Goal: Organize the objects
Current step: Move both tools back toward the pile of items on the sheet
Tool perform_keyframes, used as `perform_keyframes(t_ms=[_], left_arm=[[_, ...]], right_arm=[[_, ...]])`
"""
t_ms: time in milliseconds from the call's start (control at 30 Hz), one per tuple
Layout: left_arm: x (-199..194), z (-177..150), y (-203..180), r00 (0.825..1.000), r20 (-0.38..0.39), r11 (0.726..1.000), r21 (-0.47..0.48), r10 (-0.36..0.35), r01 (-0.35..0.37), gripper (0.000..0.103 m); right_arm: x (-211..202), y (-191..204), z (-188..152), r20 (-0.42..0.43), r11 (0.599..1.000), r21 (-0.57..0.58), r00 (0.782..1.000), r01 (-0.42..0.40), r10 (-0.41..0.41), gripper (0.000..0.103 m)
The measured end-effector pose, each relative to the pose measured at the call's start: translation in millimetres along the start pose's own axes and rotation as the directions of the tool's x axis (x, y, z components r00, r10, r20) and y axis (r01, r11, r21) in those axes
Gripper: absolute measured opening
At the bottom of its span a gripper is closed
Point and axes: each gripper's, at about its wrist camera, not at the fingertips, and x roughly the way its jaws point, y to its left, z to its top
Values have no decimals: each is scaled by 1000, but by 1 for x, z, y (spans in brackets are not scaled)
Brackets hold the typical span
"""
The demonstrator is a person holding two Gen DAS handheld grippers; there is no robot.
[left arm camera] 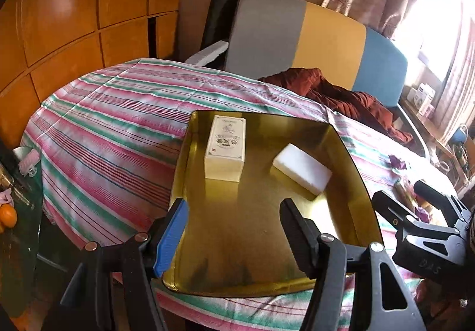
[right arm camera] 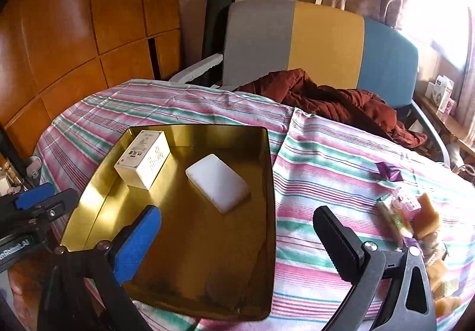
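Two things, a box [right arm camera: 142, 163] and a white block [right arm camera: 218, 187], already lie apart inside the gold tray [right arm camera: 267, 212] on the striped cloth [right arm camera: 341, 158], while small snacks [right arm camera: 409, 218] wait loose at the right of the tray. Both the left gripper [left arm camera: 234, 227] and the right gripper [right arm camera: 237, 230] are wide apart and hold nothing. I think the right one should turn to the snacks, close on one piece only, and put it on bare tray floor near the front.
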Motion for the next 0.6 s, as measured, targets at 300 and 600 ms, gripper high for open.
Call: perform_keyframes(t_ms=[300, 600], left_arm=[[4, -13, -24, 999, -22, 997, 71, -29, 30, 65], [4, -20, -47, 995, -39, 986, 135, -90, 94, 65]], right_arm=[[-21, -19, -25, 19, 999, 26, 999, 42, -43, 103], [-35, -51, -44, 18, 992, 80, 994, 102, -104, 103]])
